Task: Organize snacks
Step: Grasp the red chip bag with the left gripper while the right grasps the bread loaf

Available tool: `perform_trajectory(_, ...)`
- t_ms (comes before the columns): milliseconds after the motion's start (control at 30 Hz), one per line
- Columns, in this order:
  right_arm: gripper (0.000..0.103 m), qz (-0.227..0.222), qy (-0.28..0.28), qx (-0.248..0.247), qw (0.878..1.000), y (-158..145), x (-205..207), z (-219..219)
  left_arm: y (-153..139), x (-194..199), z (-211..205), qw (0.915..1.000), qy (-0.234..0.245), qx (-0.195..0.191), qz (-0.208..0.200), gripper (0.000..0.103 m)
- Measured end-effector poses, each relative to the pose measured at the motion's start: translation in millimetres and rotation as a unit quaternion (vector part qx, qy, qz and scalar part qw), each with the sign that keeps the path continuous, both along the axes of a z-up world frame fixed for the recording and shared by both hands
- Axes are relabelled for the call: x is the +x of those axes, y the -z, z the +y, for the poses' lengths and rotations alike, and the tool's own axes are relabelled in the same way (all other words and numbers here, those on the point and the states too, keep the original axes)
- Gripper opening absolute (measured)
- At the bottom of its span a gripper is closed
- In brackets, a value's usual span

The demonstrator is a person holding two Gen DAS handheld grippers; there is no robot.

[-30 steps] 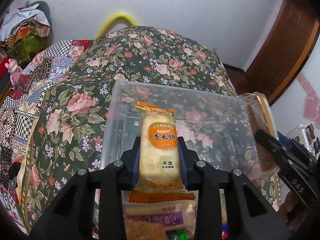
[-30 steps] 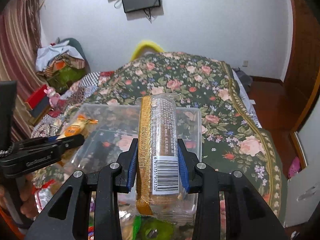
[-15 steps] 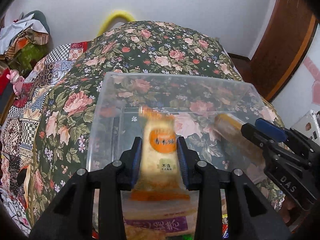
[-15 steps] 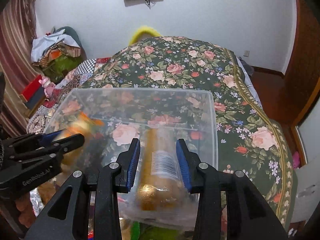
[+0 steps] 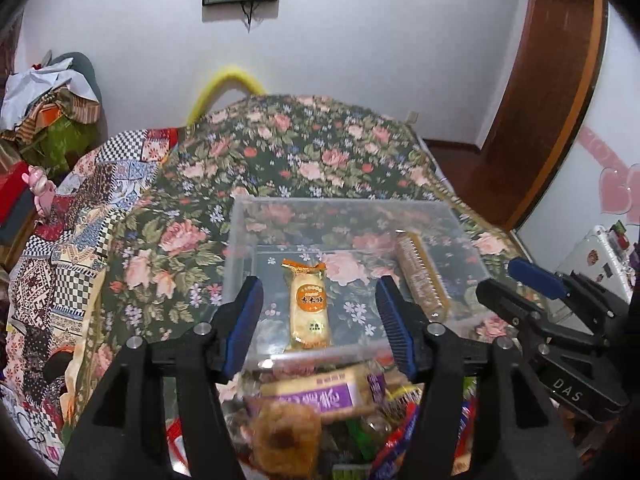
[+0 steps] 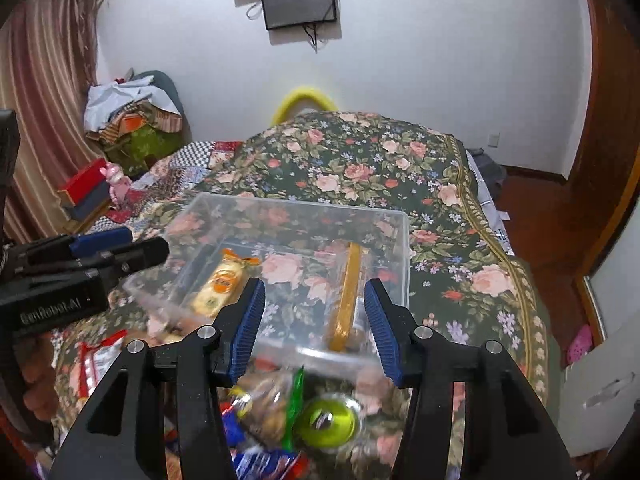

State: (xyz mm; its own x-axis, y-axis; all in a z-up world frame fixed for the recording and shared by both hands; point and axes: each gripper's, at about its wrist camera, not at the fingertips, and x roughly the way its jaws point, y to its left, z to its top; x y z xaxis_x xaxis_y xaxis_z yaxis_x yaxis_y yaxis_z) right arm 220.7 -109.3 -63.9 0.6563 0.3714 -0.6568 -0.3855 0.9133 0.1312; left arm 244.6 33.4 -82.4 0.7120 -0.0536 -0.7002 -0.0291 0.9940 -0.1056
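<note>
The orange rice cracker packet (image 5: 310,307) and the brown biscuit sleeve (image 5: 421,276) are laid flat in the clear bin (image 5: 340,204), long axes pointing away toward the far wall. The left gripper (image 5: 320,322) and right gripper (image 6: 314,322) are held above the near rim, jaws just opened, nothing gripped.

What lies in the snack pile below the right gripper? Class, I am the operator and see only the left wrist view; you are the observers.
Observer: A round lime-green snack cup, just in front of the clear box.
Operator: Is the right gripper gripping anything?
Observer: No. The right gripper is open, its jaws have just been opening, and the brown biscuit pack lies loose in the box.
Operator: Anything on the floor to the right?
Observer: What looks like a pink shoe, beside a white cabinet.
</note>
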Motion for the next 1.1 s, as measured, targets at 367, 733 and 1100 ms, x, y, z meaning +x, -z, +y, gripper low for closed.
perform_trajectory(367,0.049,-0.006,-0.006,0.003,1.0,-5.3,-50.7,-13.6,-12.2,-71.3,27.3,0.9998,-0.004,0.018,-0.009,0.065)
perform_trajectory(733,0.056,0.04,-0.003,0.007,0.999,22.6,-79.5,-17.5,36.4,-119.7,84.2,0.9975,-0.043,0.01,0.055,0.068)
perform_trajectory(1100,0.073,0.056,-0.027,0.0,0.998,40.2,-114.2,11.0,95.5,-135.4,100.5,0.9933,-0.047,-0.01,0.105,0.073)
